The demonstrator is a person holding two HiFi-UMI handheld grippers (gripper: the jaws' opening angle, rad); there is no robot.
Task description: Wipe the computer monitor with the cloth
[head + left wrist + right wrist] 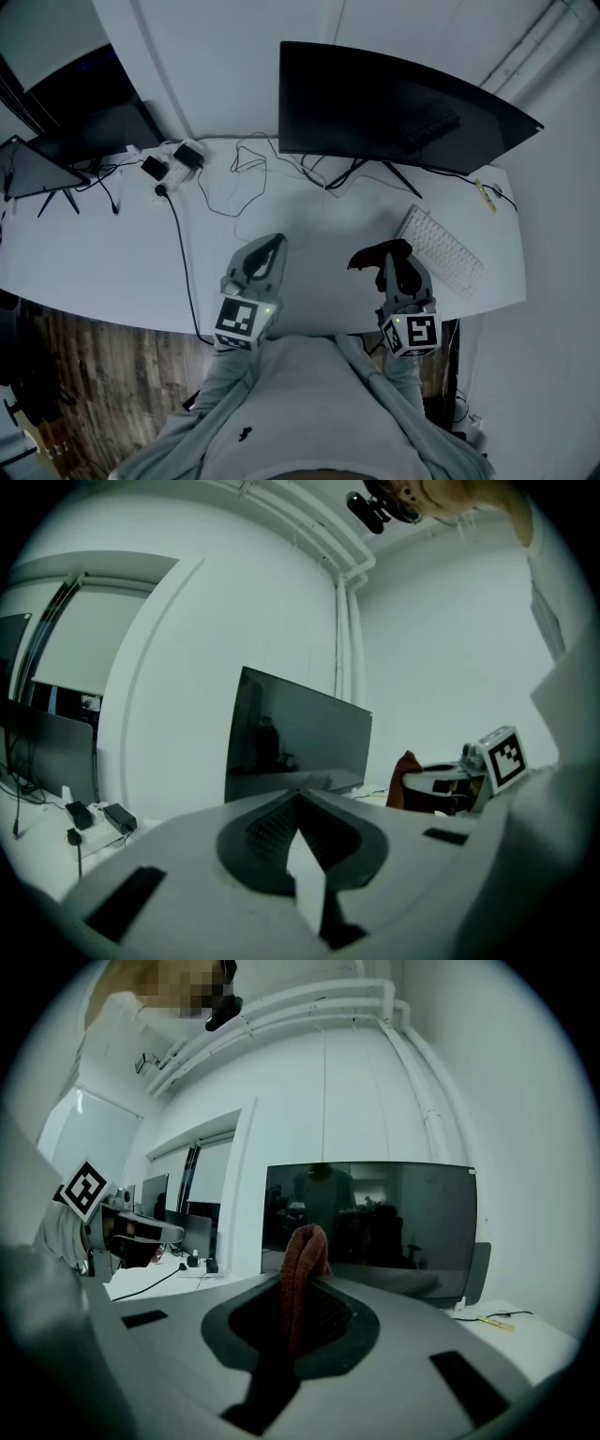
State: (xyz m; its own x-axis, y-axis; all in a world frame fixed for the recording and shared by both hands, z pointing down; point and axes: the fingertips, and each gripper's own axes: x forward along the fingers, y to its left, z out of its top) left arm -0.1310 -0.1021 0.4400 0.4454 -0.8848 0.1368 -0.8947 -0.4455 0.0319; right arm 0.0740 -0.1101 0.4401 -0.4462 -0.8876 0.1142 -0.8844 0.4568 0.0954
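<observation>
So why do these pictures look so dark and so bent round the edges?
Head view: dim, bluish light, and the desk edge looks bowed. Left gripper view: a fisheye circle with black corners. Right gripper view: the same circle; the monitor mirrors the room, and the cloth is fairly sharp.

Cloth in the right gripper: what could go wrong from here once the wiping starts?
1. The cloth is pinched in the right gripper as a narrow fold, so the hard jaw tips might touch the monitor.
2. The keyboard lies just ahead of that gripper, so reaching forward could knock it.
3. The monitor stands on thin legs, so a firm push may rock it.
</observation>
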